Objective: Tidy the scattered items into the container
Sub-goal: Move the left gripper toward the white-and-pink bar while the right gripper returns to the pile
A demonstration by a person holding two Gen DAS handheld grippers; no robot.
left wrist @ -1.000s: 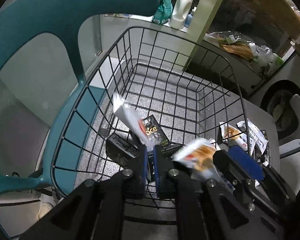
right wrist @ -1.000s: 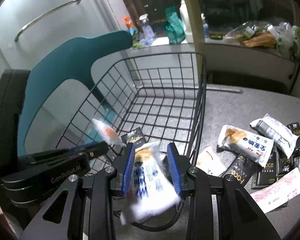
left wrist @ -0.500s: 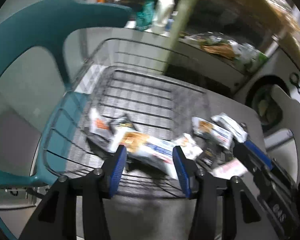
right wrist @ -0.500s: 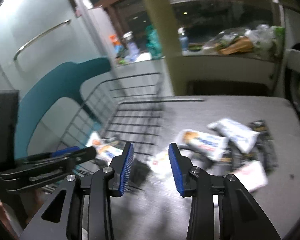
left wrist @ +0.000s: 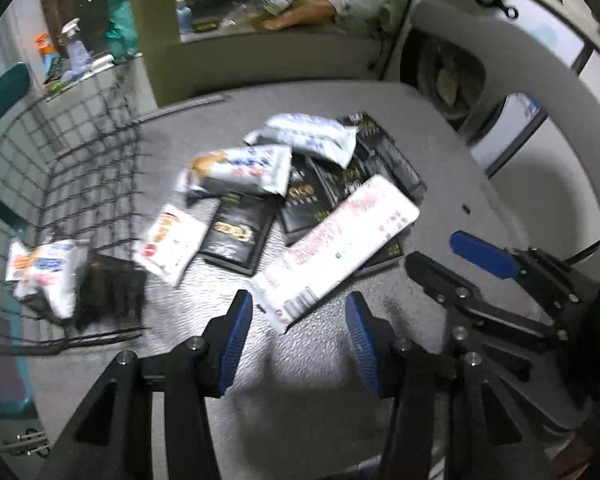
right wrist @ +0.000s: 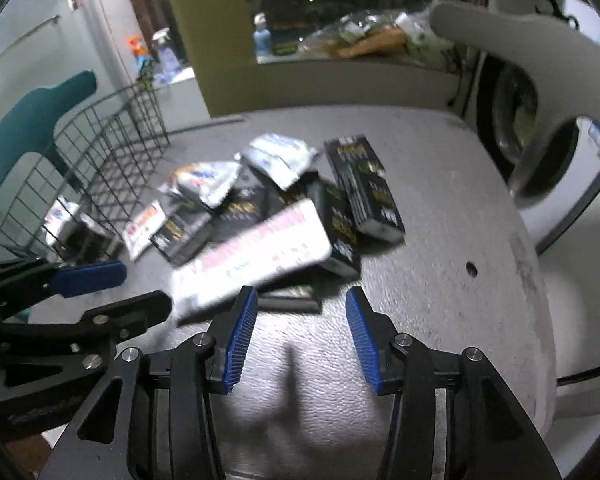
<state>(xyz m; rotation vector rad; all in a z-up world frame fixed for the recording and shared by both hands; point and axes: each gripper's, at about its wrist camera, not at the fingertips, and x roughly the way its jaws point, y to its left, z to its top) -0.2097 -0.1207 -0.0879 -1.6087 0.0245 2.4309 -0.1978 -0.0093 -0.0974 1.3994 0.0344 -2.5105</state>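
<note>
A: Left wrist view?
B: The left gripper [left wrist: 298, 332] hangs with jaws spread and empty over the grey speckled table [left wrist: 452, 168], just short of a long white printed packet [left wrist: 340, 240]. The black wire basket [left wrist: 88, 184] at left holds a white snack pouch [left wrist: 44, 268].
A: Right wrist view?
B: The right gripper [right wrist: 300, 334] has its jaws opening, nothing between them; black flat boxes [right wrist: 360, 184] lie heaped beyond.

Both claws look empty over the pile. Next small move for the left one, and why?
Probably ease the left claw forward onto the long white packet: its near end lies just ahead of the open, empty pads, on top of the pile, outside the wire basket.
</note>
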